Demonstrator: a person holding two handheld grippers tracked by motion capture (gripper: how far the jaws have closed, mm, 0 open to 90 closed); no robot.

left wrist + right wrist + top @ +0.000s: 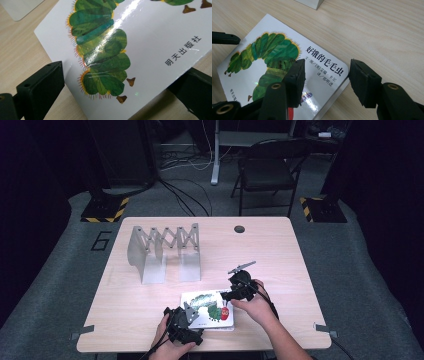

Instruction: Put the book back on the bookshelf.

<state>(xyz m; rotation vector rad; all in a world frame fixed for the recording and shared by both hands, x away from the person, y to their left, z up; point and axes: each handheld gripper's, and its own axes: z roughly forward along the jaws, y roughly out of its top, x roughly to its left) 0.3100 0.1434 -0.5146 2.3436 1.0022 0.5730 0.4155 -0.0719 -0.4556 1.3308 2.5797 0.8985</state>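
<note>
Our right gripper (325, 80) is open, its jaws straddling the near corner of the glossy white board book with a green caterpillar cover (262, 72). Our left gripper (120, 90) is also open across the opposite edge. The book lies flat at the front of the pale wooden table (280, 250). We should probably seat both jaws deep before squeezing.

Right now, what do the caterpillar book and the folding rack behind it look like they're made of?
The book looks like thick glossy board: glare streaks cross its cover and its edge shows real thickness. The rack looks like matte grey metal, judging by its thin flat panels and crossed struts, though painted plastic can't be ruled out.
</note>
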